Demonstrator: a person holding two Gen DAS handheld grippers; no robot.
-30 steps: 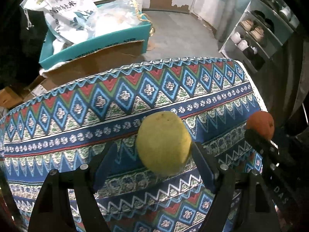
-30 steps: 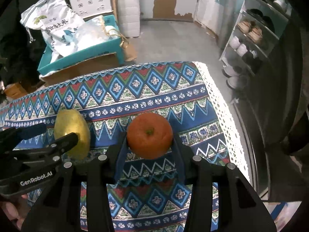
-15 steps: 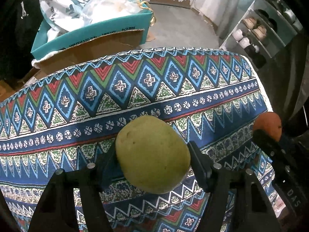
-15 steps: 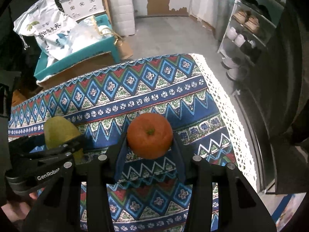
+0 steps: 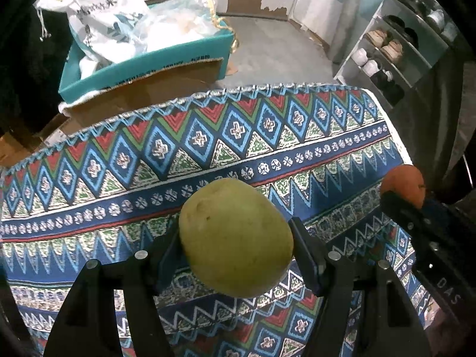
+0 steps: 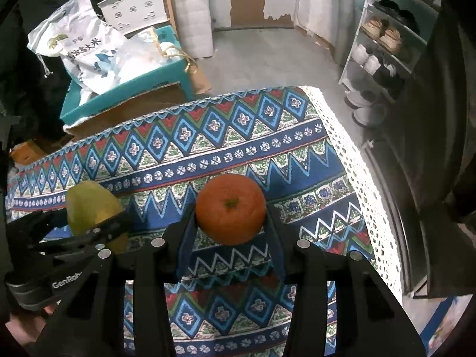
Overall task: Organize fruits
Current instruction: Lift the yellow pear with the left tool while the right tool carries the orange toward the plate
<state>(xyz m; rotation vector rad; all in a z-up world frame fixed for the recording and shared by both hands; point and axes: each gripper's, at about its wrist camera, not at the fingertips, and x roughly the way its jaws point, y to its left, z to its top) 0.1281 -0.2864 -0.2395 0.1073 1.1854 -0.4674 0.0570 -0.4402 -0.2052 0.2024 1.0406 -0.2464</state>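
A yellow-green pear [image 5: 236,236] sits between the pads of my left gripper [image 5: 235,250], which is shut on it above the patterned tablecloth [image 5: 208,145]. In the right wrist view an orange [image 6: 230,208] is held the same way, with my right gripper [image 6: 230,232] shut on it. From the left wrist view the orange [image 5: 403,186] shows at the right edge in the other gripper's black fingers. The pear [image 6: 92,208] and the left gripper [image 6: 89,232] appear at the left of the right wrist view. Both fruits hang over the cloth, side by side.
The table's far edge and its lace-trimmed right edge [image 6: 366,175] drop to a grey floor. Beyond the far edge stands a teal box [image 5: 142,65] with white bags on cardboard. A shoe rack [image 5: 395,56] stands at the right, a white basket [image 6: 131,12] at the back.
The left gripper's jaws closed from a wide gap onto the pear, which now looks larger and nearer the camera. The right gripper and orange kept their place.
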